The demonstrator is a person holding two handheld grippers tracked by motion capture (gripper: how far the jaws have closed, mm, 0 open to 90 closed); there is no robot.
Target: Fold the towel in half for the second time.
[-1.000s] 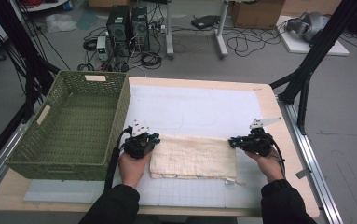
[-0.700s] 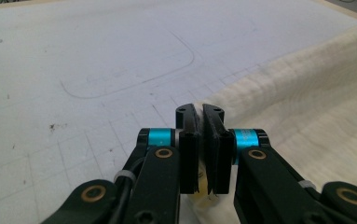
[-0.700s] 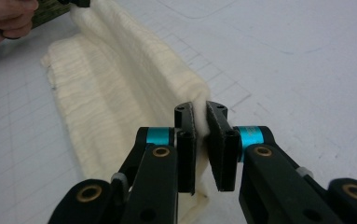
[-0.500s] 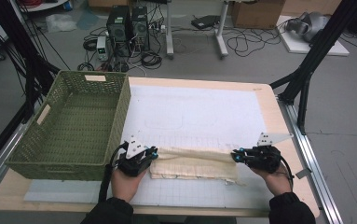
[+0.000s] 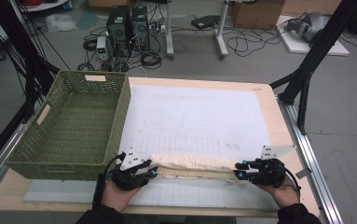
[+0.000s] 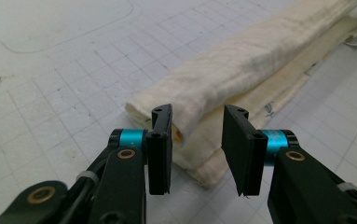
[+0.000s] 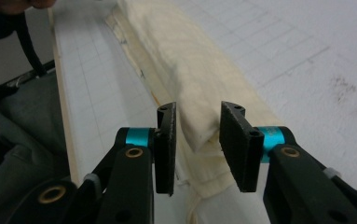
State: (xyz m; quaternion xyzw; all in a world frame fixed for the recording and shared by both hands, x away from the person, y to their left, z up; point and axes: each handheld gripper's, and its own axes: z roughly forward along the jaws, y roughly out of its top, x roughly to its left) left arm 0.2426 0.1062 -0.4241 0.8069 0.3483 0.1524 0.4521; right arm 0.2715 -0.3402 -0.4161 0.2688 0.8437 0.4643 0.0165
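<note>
Nearest to you, your left gripper [image 5: 149, 173] and right gripper [image 5: 239, 176] sit at the two ends of the folded cream cloth [image 5: 192, 164], low on the near part of the surface [image 5: 278, 116]. In the left gripper view the jaws stand apart, with the cloth's rolled end [image 6: 185, 135] in the gap between them and not pinched. The right gripper view shows the same: jaws parted around the folded end [image 7: 199, 126], nothing clamped. So both grippers are open and hold nothing.

The cloth lies as a long, narrow band running left to right on the white gridded mat [image 5: 195, 116], close to the mat's near edge. Its upper fold rests on a flatter layer beneath, and that lower layer pokes out on the near side.

The risk, as I judge it: if you close now, each gripper may catch the top roll alone and leave the bottom layer behind, so the fold would open when you lift. Closing the two ends unevenly could twist the band or drag it off the near edge of the mat.

Farther off, at the left, the green woven basket [image 5: 78, 126] stands empty, its right wall just beside the cloth's left end; a swing leftward could snag that wall.
</note>
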